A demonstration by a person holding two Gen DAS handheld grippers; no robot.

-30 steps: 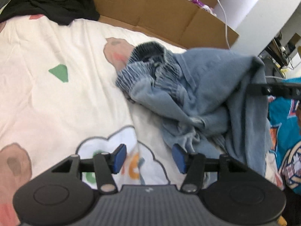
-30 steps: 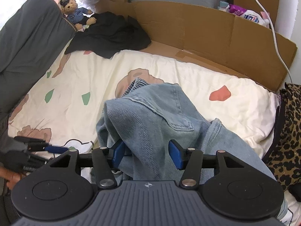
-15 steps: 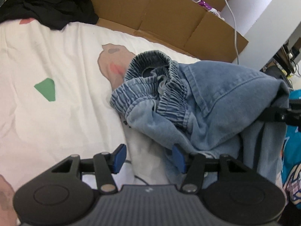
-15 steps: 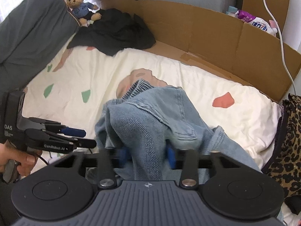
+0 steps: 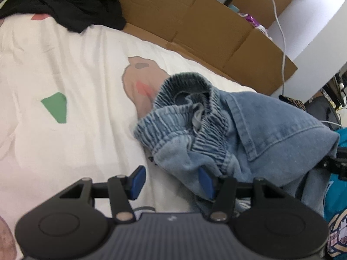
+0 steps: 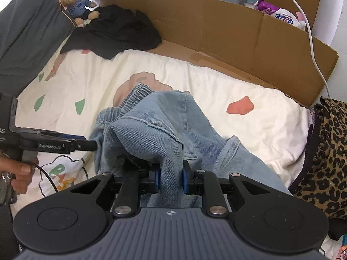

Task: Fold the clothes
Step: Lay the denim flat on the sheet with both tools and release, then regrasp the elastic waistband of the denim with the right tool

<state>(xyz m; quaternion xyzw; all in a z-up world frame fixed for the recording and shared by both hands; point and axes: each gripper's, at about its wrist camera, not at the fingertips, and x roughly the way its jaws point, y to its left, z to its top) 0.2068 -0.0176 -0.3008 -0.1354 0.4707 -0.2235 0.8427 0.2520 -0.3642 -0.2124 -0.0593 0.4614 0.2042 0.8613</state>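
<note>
A blue denim garment (image 5: 256,130) with an elastic waistband (image 5: 173,114) lies bunched on the white patterned bed sheet (image 5: 76,151). My left gripper (image 5: 172,181) is open, low over the sheet. Its right pad (image 5: 205,182) is against the denim's lower edge, its left pad over bare sheet. In the right wrist view the same left gripper (image 6: 86,144) reaches the garment (image 6: 164,125) from the left. My right gripper (image 6: 171,181) has its jaws closing on a raised fold of the denim, and the blue pads (image 6: 186,179) press the cloth from both sides.
A black garment (image 6: 117,32) and a teddy bear (image 6: 74,6) lie at the far end of the bed beside a grey pillow (image 6: 28,36). A cardboard wall (image 6: 216,36) borders the far side. Leopard-print cloth (image 6: 325,162) lies at the right. A white cable (image 6: 312,39) hangs over the cardboard.
My right gripper's jaws have gone from wide apart to closed on the denim fold. My left gripper has moved across the sheet up to the garment's edge.
</note>
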